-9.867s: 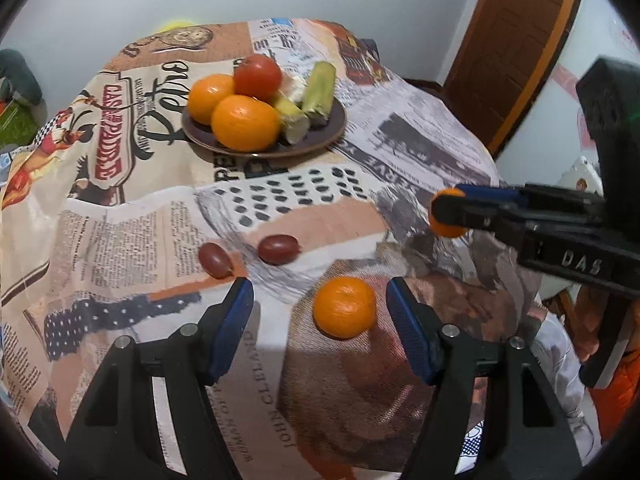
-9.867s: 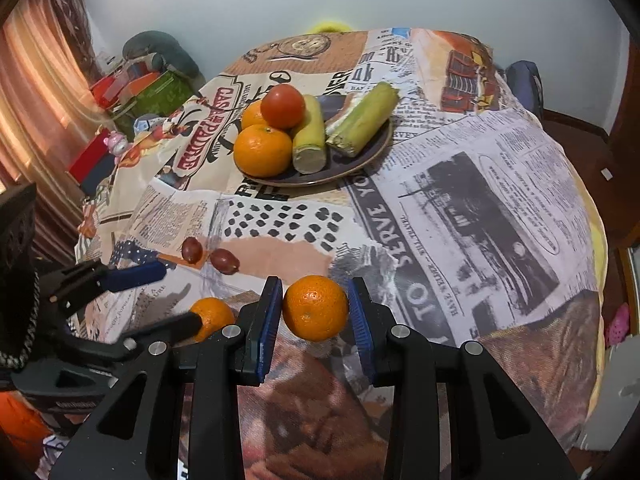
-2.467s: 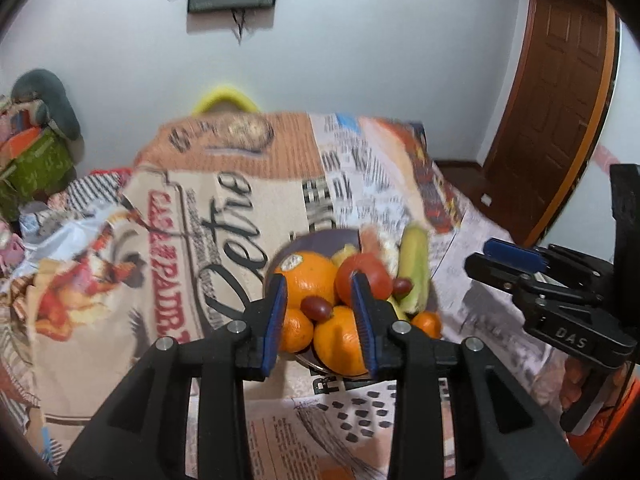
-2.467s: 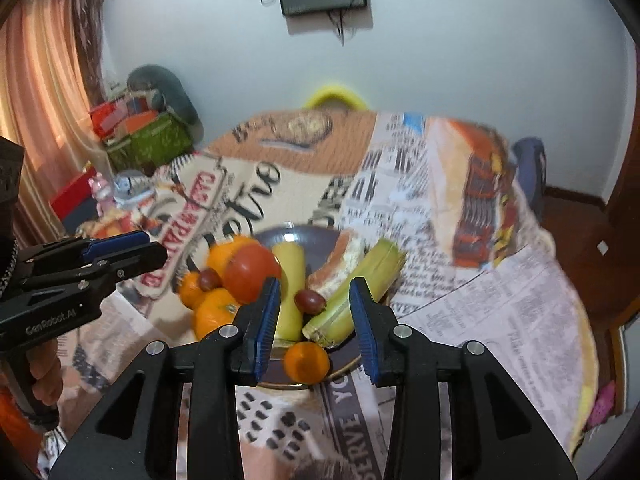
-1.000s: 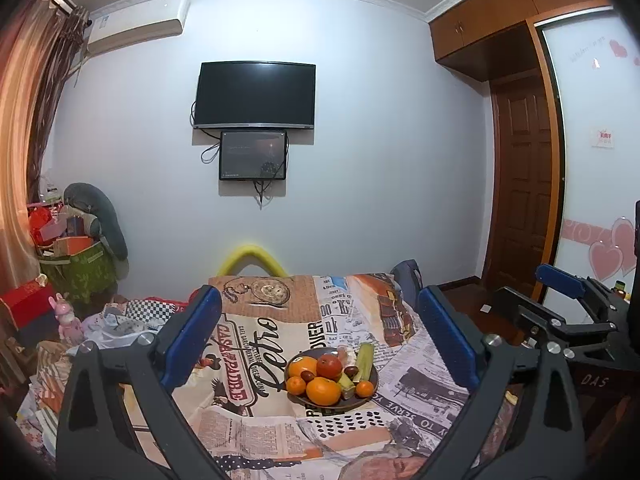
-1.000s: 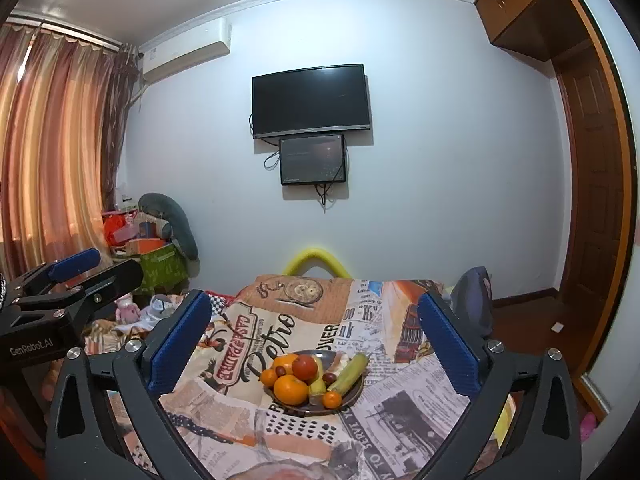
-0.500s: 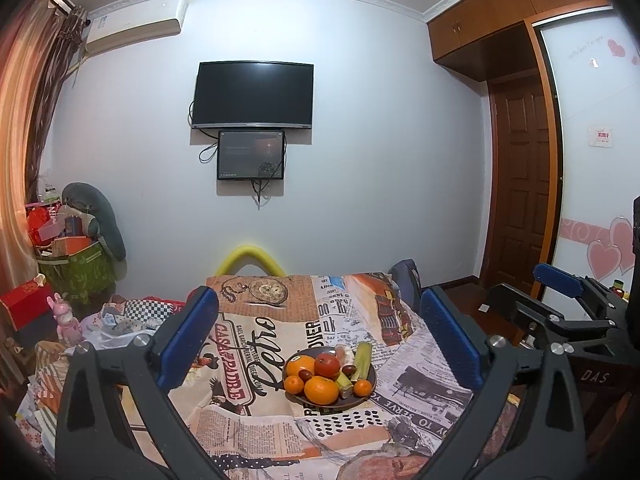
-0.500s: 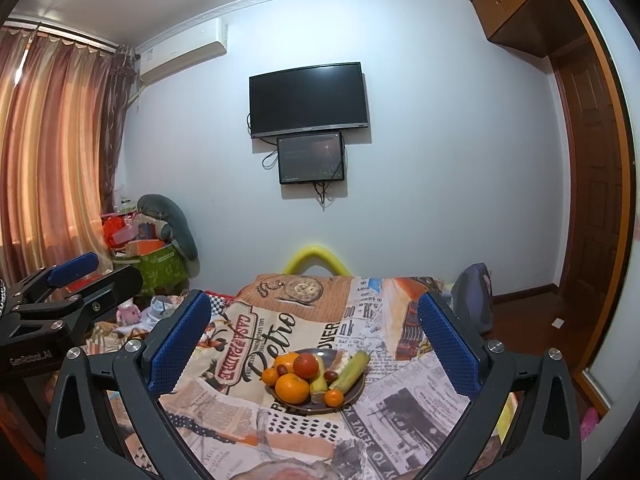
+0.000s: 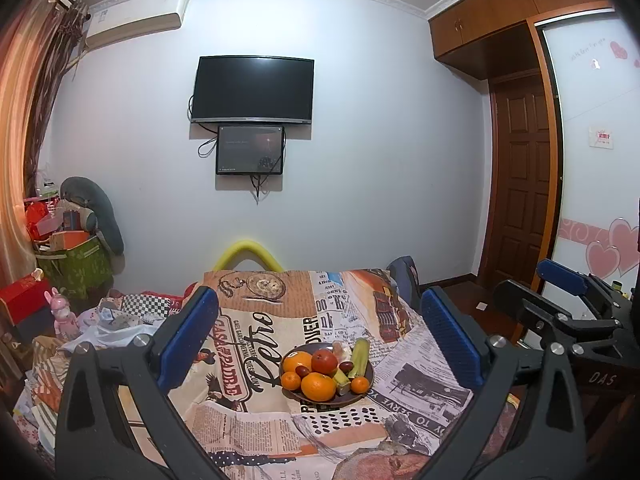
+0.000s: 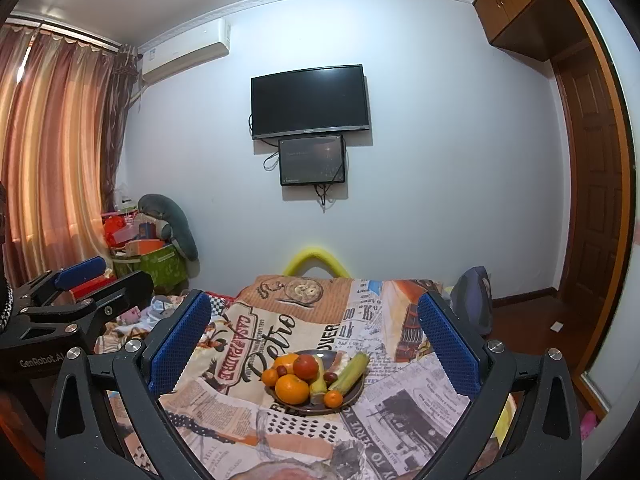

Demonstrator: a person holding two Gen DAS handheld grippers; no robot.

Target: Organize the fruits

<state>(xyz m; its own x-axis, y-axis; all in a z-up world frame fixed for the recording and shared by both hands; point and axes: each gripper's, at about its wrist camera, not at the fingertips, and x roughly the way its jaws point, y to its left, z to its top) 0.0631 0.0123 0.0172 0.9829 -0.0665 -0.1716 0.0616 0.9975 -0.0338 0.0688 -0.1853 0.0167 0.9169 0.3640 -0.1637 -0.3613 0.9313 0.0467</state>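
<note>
While the left gripper (image 9: 320, 336) hangs spread wide and empty in its own view, the plate (image 9: 362, 394) of fruits (image 9: 323, 372) sits well beyond it on the printed tablecloth (image 9: 260, 320), framed between the blue pads (image 9: 188, 338), with the right gripper (image 9: 560, 300) off to the side. From the right wrist, the right gripper (image 10: 314, 340) is likewise released and holding nothing, and the same plate (image 10: 356, 394), with oranges (image 10: 292, 389), a red fruit (image 10: 306, 366) and green stalks (image 10: 352, 366), lies far ahead between its fingers (image 10: 448, 344), the left gripper (image 10: 96, 280) beside it.
</note>
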